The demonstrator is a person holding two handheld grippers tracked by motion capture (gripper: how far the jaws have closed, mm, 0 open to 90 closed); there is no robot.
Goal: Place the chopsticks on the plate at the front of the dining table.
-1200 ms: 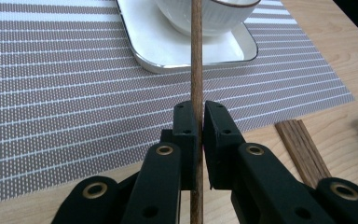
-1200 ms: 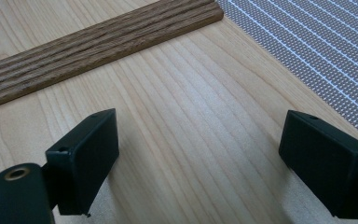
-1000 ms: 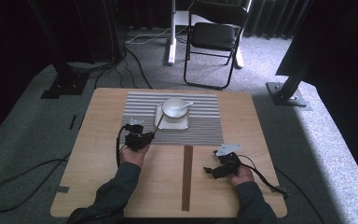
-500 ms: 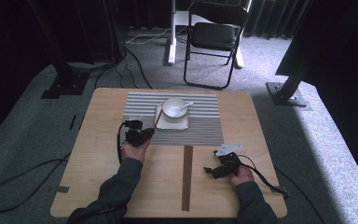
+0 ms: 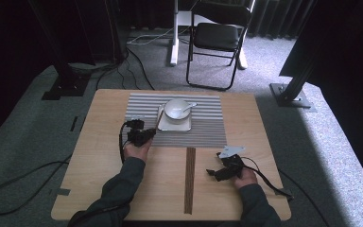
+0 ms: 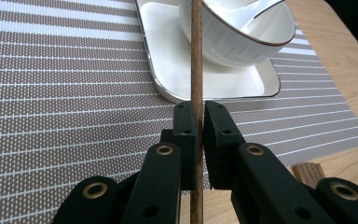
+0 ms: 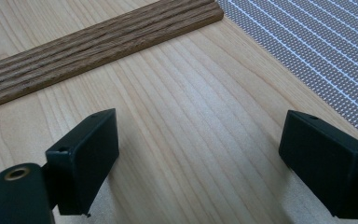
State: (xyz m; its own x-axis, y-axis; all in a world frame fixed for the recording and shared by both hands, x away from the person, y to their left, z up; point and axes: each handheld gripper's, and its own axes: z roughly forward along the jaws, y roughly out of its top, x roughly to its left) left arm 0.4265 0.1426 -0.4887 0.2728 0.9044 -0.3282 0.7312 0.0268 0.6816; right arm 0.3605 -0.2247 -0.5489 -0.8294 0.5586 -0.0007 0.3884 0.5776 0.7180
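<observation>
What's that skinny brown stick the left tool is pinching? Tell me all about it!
The stick is thin, straight and brown, like wood, maybe a chopstick. In the left gripper view it runs up the middle of the picture, squeezed between the left tool's black jaws, with more stick showing below them. Its far part crosses in front of the white bowl on the white tray, above the striped mat. Whether it touches the bowl is unclear.

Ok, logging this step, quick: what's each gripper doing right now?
Left gripper: closed on a thin wooden stick, by the placemat.
Right gripper: open, holding nothing, over the table.
</observation>
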